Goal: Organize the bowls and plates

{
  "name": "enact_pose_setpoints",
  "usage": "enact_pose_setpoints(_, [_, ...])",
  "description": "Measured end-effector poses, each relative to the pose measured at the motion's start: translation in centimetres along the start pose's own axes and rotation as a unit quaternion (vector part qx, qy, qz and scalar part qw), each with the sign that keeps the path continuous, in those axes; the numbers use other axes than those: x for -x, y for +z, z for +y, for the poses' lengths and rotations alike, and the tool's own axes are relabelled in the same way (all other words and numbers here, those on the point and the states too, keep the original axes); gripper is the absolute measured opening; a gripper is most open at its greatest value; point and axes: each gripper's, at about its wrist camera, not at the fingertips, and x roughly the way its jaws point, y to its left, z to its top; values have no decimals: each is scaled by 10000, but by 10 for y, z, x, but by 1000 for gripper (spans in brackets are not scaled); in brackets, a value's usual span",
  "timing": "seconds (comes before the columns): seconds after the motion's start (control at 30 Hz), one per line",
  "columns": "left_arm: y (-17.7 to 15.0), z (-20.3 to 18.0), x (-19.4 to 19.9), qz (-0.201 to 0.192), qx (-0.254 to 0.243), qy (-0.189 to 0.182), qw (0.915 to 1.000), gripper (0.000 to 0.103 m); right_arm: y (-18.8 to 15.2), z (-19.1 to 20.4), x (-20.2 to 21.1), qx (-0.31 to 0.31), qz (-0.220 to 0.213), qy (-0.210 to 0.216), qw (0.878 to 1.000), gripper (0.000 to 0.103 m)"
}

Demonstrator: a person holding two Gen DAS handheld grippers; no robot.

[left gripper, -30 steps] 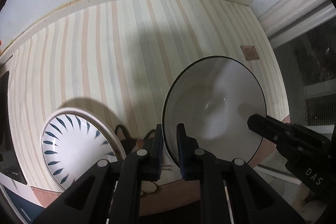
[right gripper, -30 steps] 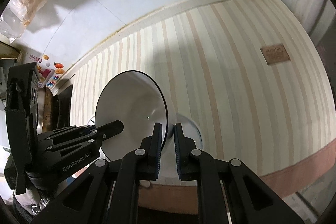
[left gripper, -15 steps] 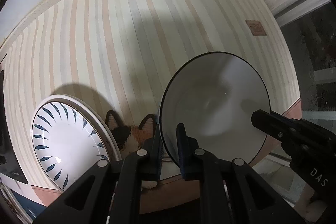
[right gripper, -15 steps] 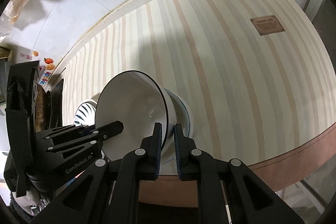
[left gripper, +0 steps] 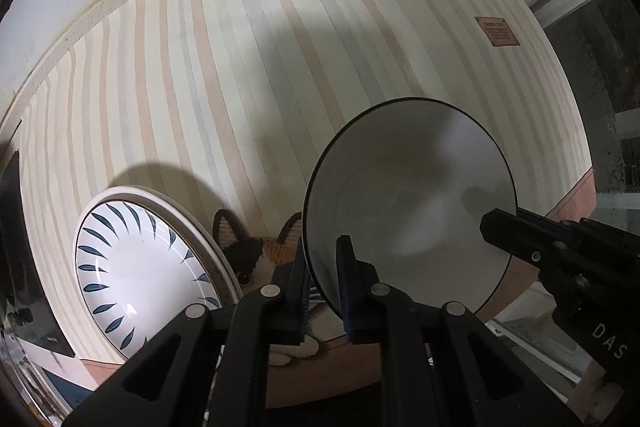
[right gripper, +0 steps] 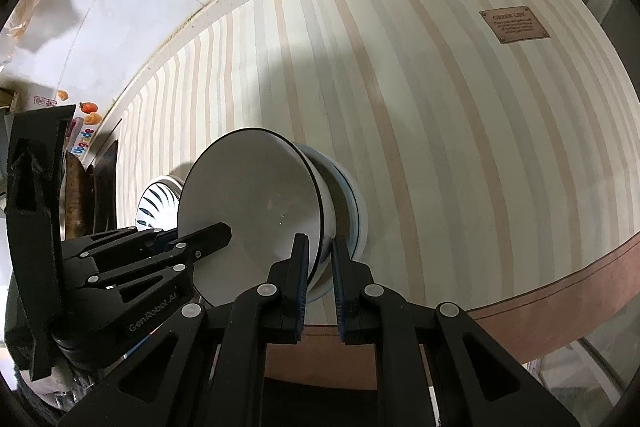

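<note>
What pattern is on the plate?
White plate with dark blue leaf-shaped strokes ringing its rim, clearest in the left wrist view.

Probably home: striped tablecloth [left gripper: 248, 75], dishes.

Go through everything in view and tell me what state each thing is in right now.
White bowl: tilted, gripped at its rim from both sides.
Left gripper: shut on the bowl's rim.
Right gripper: shut on the bowl's rim.
Blue-rimmed bowl: beneath the white bowl.
Leaf-pattern plate: lying flat, untouched.
</note>
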Motion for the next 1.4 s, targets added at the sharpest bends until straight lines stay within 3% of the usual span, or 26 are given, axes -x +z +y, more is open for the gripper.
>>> enact_pose_setpoints(0.5, [0, 0, 1, 61, 18, 9, 10000, 11, 7, -4, -4, -76, 194, -47, 9998, 16])
enact_pose_setpoints(0.73, [-9, 5, 41, -197, 59, -126, 9997, 12, -2, 4, 23, -84, 13, 18, 10000, 18])
enact_pose_setpoints(0.9, [-17, 7, 81, -591, 34, -113, 9982, 15, -12, 23, 56, 119, -267, -129, 9995, 45])
enact_pose_setpoints(1.17, [-28, 11, 135, -1005, -39, -153, 9948, 21, -30, 55, 107, 459, -635, -311, 9964, 63])
enact_pose_setpoints(1.4, [-39, 10, 161, -1158, -41, -270, 9929, 28, -45, 66, 136, 581, -752, -354, 9948, 73])
